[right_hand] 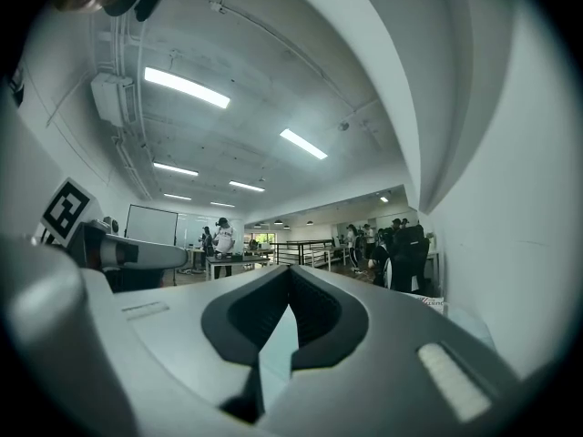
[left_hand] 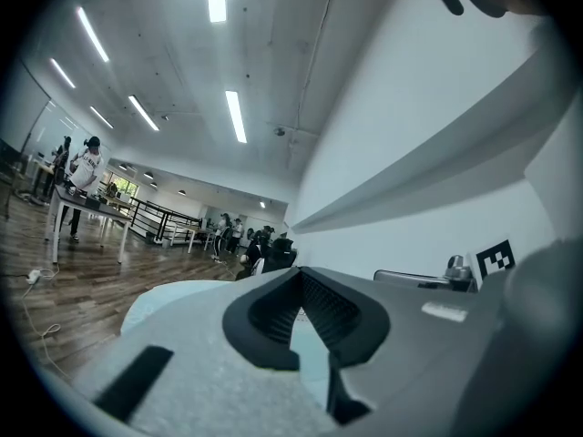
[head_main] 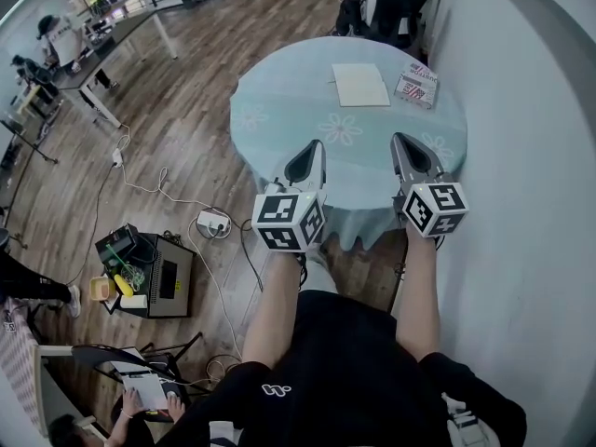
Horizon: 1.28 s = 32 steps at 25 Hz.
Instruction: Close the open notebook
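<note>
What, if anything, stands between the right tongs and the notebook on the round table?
Probably nothing, so it looks reachable. Only bare tablecloth lies between the shut right tongs and the notebook. The small packet sits beside the notebook, nearer the wall.

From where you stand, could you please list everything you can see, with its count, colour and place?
Round table: one, pale blue flowered cloth, beside the white wall.
Notebook: one, white, lying flat on the table's far side.
Packet: one, red-and-white print, right of the notebook, apart from it.
Power strip: one, white, on the wooden floor left of the table.
Equipment box: one, black, on the floor at left, among cables.
Long table: one, dark top, far left.
Seated person: one, in black, beyond the round table; others further off.
Left gripper: one, grey, jaws shut, empty, over the table's near edge.
Right gripper: one, grey, jaws shut, empty, alongside.
</note>
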Motion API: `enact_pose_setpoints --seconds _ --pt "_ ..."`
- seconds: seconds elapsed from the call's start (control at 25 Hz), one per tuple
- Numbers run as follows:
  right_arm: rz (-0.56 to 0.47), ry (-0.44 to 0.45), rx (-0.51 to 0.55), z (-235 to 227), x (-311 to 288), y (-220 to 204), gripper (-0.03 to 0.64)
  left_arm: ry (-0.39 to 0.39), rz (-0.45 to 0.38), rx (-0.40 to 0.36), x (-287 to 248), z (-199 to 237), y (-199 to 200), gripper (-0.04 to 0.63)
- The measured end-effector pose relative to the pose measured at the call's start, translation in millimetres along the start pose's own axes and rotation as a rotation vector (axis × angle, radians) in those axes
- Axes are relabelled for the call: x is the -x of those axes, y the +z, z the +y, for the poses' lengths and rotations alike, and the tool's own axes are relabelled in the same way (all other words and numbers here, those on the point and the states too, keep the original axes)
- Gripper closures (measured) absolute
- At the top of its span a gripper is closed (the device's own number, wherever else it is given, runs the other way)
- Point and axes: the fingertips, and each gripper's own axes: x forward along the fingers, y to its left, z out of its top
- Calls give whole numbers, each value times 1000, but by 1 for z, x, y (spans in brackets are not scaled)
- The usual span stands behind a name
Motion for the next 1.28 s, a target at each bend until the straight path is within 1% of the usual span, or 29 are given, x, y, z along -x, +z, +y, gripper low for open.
enact_pose_setpoints --seconds 0.12,0.24,0.4,0.68,0.76,0.92,1.08,1.2,1.28 --pt "-1 -18 -7 -19 -26 -4 603 -5 13 10 -32 17 -5 592" --pt "-2 -15 -2 -28 -53 -10 603 -8 29 18 -62 36 -6 592" --pt "13 -23 -17 -44 -99 -30 604 -17 69 36 -104 68 -16 592" --pt "85 -27 -48 -72 -199 -79 603 -20 174 78 -189 141 -49 592" --pt "122 -28 -38 -79 -227 -90 603 -25 207 90 -213 160 -59 592" --pt "175 -50 -17 -98 -275 -109 603 -33 245 103 -259 197 -78 592" --pt "222 -89 -36 -109 -299 -132 604 -71 317 137 -293 222 -106 592" --pt "280 -105 -42 -122 -304 -148 603 -88 356 174 -314 226 -125 592" --pt "306 -123 -52 -132 -305 -157 603 -104 384 181 -323 226 -139 592"
